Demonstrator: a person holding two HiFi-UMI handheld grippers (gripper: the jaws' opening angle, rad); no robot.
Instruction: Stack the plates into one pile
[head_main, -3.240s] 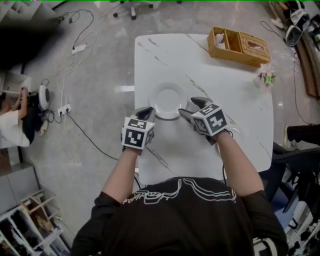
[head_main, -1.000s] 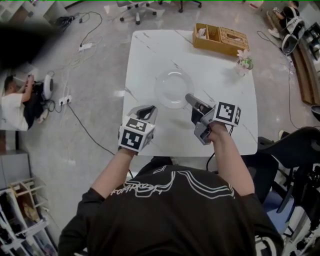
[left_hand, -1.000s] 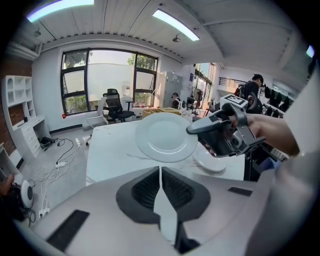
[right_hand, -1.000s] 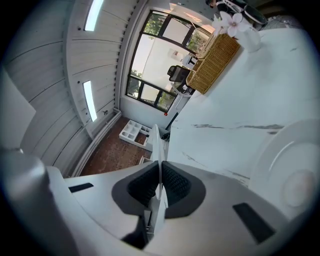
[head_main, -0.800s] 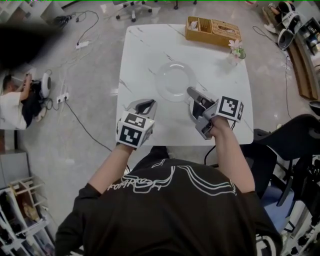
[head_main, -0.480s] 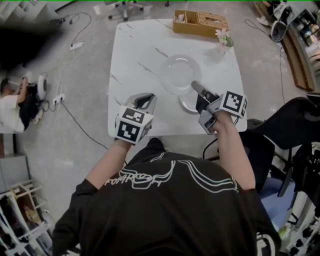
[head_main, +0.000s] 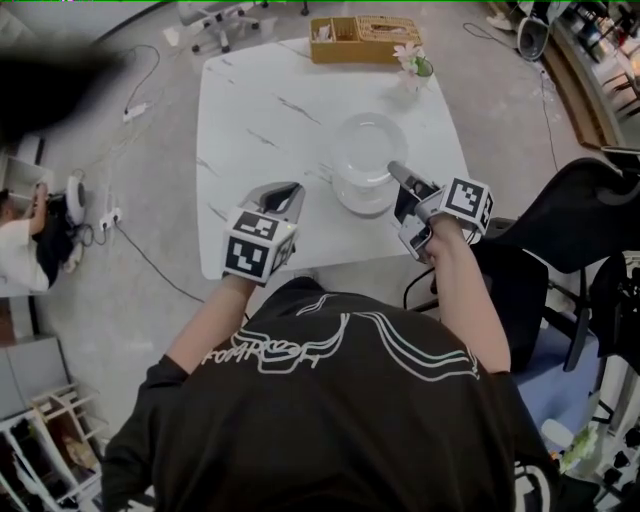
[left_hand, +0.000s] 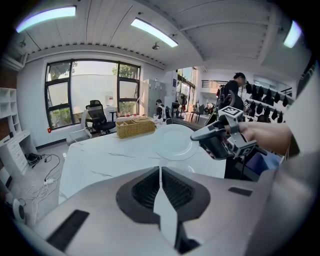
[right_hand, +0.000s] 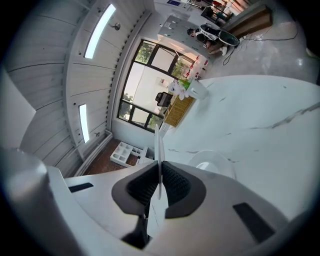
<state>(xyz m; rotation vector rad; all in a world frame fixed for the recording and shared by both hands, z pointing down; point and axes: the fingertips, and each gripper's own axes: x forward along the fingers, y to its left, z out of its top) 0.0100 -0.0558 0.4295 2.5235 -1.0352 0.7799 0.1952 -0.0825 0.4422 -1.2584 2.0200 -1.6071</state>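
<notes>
Your R gripper (head_main: 400, 175) is clenched on the rim of the upper plate (head_main: 368, 145), held tilted over the second plate (head_main: 362, 203), which lies on the table (head_main: 260, 110) nr its front edge. Your L gripper (head_main: 283, 192): jaws pressed together, nothing between.

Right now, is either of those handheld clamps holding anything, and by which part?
The right gripper is shut on the round white plate, pinching it by its rim. The left gripper is shut with nothing between its jaws.

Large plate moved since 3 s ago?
Yes. The large plate, in the right gripper, went from mid table toward the small plate at the near right edge.
</notes>
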